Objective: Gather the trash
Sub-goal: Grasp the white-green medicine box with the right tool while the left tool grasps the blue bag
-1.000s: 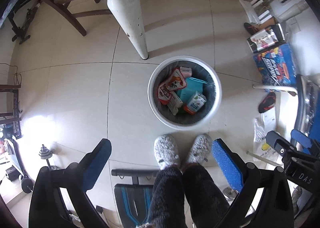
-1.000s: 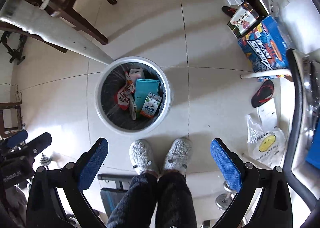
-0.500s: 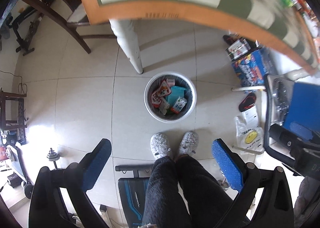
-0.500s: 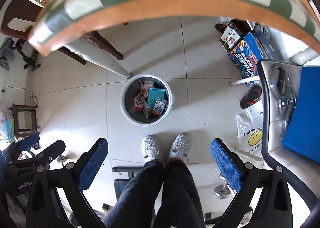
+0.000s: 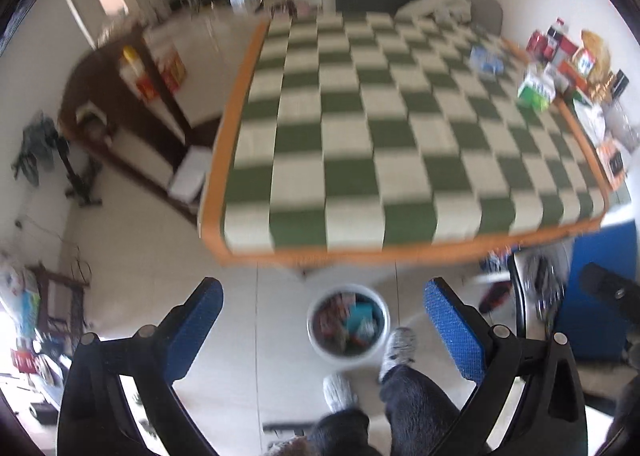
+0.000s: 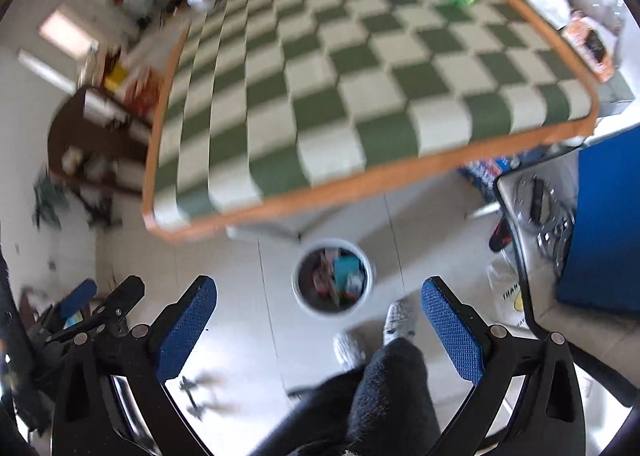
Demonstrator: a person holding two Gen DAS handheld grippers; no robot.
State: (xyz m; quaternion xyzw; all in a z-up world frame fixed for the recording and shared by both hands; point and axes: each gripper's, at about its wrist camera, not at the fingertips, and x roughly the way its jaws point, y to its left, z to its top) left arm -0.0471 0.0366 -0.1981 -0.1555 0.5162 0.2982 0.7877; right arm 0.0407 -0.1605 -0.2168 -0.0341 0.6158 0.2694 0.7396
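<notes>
Two grippers are in view, each with two blue-padded fingers spread wide and grasping nothing. The left gripper (image 5: 322, 330) hangs above the floor, and at the far left of the right wrist view its black frame shows again beside the right gripper (image 6: 318, 322).

One white trash bin (image 5: 347, 326) stands on the pale tiled floor (image 5: 140, 256), just near of the bench's front edge and just beyond two grey slippers (image 6: 394, 318). It sits between the fingers in both views (image 6: 333, 280). It is round, with a dark liner, and holds several packets: red-and-white wrappers on its left and a teal box on its right; blur keeps me from counting them exactly.

One bench (image 5: 400, 127) carries a green-and-cream checked cloth with an orange border. On its far right stand one green-and-white carton (image 5: 536, 89) and a cluster of packages (image 5: 568, 51) behind it. At the right, one blue panel (image 6: 604, 215) rises near a chair.
</notes>
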